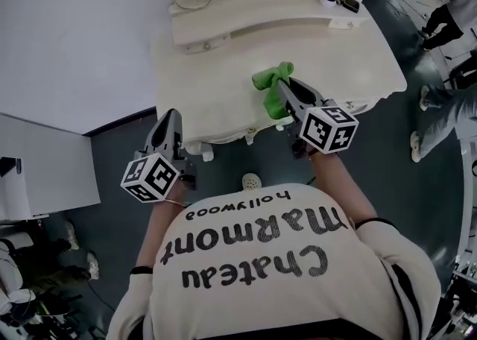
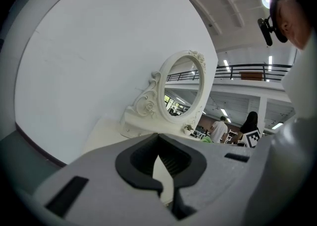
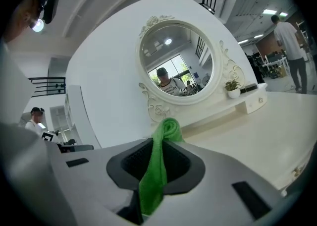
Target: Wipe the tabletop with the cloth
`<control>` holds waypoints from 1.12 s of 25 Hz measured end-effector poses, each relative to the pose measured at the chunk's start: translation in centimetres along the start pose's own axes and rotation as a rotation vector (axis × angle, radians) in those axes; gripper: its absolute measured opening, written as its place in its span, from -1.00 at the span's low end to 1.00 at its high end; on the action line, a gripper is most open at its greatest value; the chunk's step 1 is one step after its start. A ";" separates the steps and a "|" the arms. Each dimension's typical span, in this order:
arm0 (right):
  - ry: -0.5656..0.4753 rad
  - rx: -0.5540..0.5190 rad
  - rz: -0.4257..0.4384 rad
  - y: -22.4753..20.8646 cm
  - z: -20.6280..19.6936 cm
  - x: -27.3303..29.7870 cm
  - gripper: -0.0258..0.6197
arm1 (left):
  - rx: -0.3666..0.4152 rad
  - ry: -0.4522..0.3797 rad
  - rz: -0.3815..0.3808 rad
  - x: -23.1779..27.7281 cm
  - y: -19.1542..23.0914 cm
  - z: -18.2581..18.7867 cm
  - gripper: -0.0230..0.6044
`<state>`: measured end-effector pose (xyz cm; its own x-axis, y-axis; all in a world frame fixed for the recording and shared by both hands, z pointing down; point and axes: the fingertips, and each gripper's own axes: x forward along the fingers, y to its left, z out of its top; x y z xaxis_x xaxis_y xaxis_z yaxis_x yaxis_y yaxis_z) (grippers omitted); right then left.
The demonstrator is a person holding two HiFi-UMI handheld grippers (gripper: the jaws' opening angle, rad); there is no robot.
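Our right gripper (image 1: pixel 285 91) pinches the green cloth (image 1: pixel 270 77) at the six o'clock edge of the tabletop (image 1: pixel 335 55). Our left gripper (image 1: pixel 172 116), jaws pressed together on nothing, hangs off the table at eight o'clock.

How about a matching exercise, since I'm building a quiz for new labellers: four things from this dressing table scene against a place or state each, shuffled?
Things:
1. green cloth
2. left gripper
3. potted plant
4. oval mirror

Places or states:
A. on the ledge beside the mirror
B. upright at the back of the table
C. clamped in the right gripper
D. shut, nothing between its jaws

Pairs: 1-C, 2-D, 3-A, 4-B.
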<state>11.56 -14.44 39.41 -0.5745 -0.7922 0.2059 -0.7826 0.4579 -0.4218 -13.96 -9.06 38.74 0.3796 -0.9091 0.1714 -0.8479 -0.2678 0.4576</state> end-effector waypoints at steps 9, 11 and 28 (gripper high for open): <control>-0.014 0.020 0.066 -1.0 1.9 4.0 -0.70 | -0.026 -0.028 0.083 1.4 2.4 1.6 -0.90; -0.013 0.002 0.089 -0.6 2.3 4.8 -0.70 | -0.040 -0.036 0.075 2.1 2.4 1.7 -0.90; 0.113 -0.329 0.202 4.8 9.6 20.4 -0.70 | -0.035 0.009 0.087 5.0 10.8 3.6 -0.90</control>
<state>-1.63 -32.29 33.14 -0.7330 -0.6322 0.2512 -0.6757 0.7191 -0.1620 -22.52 -17.59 41.38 0.3086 -0.9254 0.2199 -0.8646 -0.1765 0.4705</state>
